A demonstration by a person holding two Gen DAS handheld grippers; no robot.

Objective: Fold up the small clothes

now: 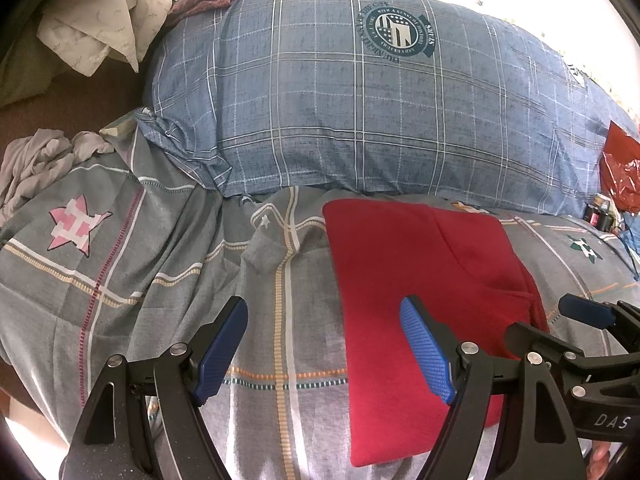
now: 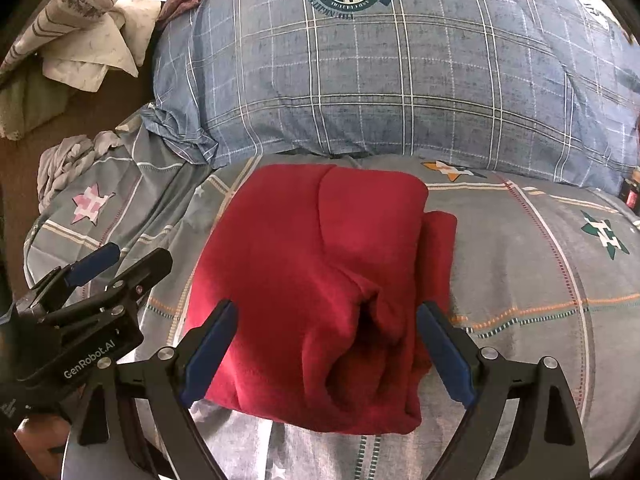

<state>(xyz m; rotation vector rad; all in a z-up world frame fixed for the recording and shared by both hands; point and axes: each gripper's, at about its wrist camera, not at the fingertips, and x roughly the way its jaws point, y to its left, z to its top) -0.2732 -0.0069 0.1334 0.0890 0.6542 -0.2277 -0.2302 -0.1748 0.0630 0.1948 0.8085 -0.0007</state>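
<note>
A red fleece garment (image 2: pixel 312 264) lies folded on the grey plaid bedsheet (image 2: pixel 520 272), with a rumpled opening at its near edge. It also shows in the left wrist view (image 1: pixel 416 280). My right gripper (image 2: pixel 326 316) is open, its jaws straddling the garment's near edge without gripping it. My left gripper (image 1: pixel 324 316) is open and empty, hovering over the garment's left edge. Each gripper shows in the other's view: the right gripper (image 1: pixel 576 320) at the right edge, the left gripper (image 2: pixel 104 268) at the left.
A big blue plaid pillow (image 1: pixel 360 112) lies just behind the garment. Crumpled grey cloth (image 1: pixel 36 164) and white and patterned linens (image 1: pixel 92 36) sit far left. A red plastic bag (image 1: pixel 620 168) lies at the right edge.
</note>
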